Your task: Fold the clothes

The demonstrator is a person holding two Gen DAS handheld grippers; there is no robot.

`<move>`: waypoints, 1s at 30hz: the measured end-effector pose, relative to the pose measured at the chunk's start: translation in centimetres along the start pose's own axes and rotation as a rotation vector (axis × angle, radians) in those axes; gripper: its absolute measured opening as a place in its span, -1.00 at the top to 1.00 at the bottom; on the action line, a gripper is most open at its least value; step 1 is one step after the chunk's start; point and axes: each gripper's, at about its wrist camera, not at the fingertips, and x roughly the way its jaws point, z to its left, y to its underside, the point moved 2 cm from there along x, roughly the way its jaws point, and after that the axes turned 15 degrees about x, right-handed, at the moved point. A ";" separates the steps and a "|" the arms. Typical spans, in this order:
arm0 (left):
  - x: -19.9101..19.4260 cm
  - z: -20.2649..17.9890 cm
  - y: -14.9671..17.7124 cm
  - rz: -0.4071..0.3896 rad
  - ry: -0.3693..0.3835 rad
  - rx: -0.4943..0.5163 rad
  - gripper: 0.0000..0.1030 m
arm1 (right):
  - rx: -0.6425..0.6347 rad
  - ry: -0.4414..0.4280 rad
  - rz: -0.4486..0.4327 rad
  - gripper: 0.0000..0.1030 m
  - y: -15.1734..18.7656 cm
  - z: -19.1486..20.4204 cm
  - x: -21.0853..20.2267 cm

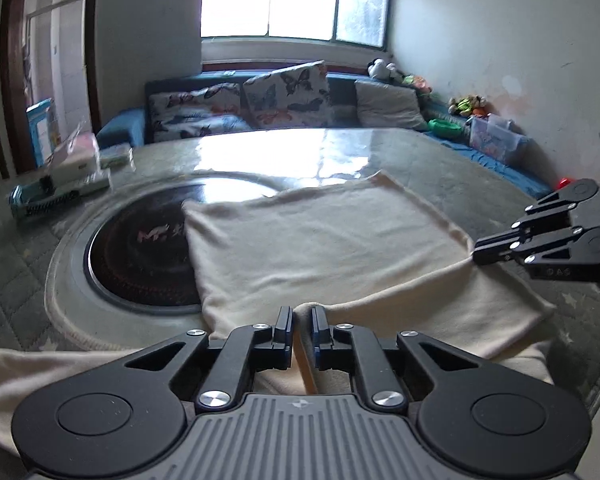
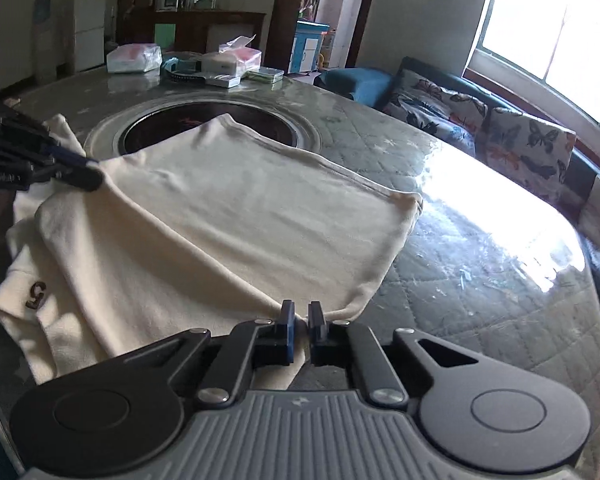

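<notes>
A cream garment lies spread on the round table, partly over the dark round hotplate; it also shows in the right wrist view, with a brown "5" mark on its near left part. My left gripper is shut on the garment's near fold; it shows in the right wrist view at the left edge of the cloth. My right gripper is shut on the garment's near right edge; it shows in the left wrist view at the cloth's right edge. Both pinched edges are lifted slightly.
A dark round hotplate sits in the table's middle. Boxes and plastic packets stand at the table's far side. A sofa with butterfly cushions runs under the window. The glossy quilted table cover extends to the right.
</notes>
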 end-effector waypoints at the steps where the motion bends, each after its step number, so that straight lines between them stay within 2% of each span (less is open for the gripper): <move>1: 0.3 0.0 0.0 0.008 -0.006 0.000 0.72 | 0.011 0.007 0.001 0.89 0.1 0.0 0.1; 3: 0.9 0.3 0.2 0.039 -0.027 -0.006 0.71 | 0.042 0.009 0.000 0.84 0.1 -0.2 0.2; 4: 1.1 0.3 0.4 0.056 -0.048 0.001 0.59 | 0.055 0.013 -0.003 0.78 0.1 -0.3 0.2; 5: 0.9 0.4 0.5 0.058 -0.058 0.005 0.53 | 0.067 0.022 -0.010 0.70 0.0 -0.4 0.0; 7: 0.2 0.5 0.5 0.048 -0.062 0.009 0.50 | 0.082 0.024 -0.030 0.70 0.0 -0.6 -0.8; 10: -1.4 -0.3 0.4 -0.010 -0.033 0.031 0.51 | 0.073 -0.023 -0.037 0.69 0.5 0.0 -2.5; 12: -1.7 -1.3 0.4 -0.031 0.023 0.051 0.51 | 0.065 -0.058 -0.031 0.69 1.1 0.6 -3.5; 16: -0.9 -3.3 1.2 -0.005 0.097 0.094 0.51 | 0.059 -0.078 -0.005 0.69 2.7 1.6 -4.0; 21: -0.3 -3.5 2.3 0.020 0.107 0.081 0.49 | 0.074 -0.068 0.008 0.68 3.7 2.0 -4.1; 27: -1.9 -1.3 2.4 0.005 0.034 0.007 0.45 | 0.075 -0.073 -0.040 0.66 2.0 2.1 -4.2; 30: -3.0 0.6 3.2 0.016 -0.040 -0.056 0.26 | 0.088 -0.068 -0.055 0.63 1.2 2.1 -3.0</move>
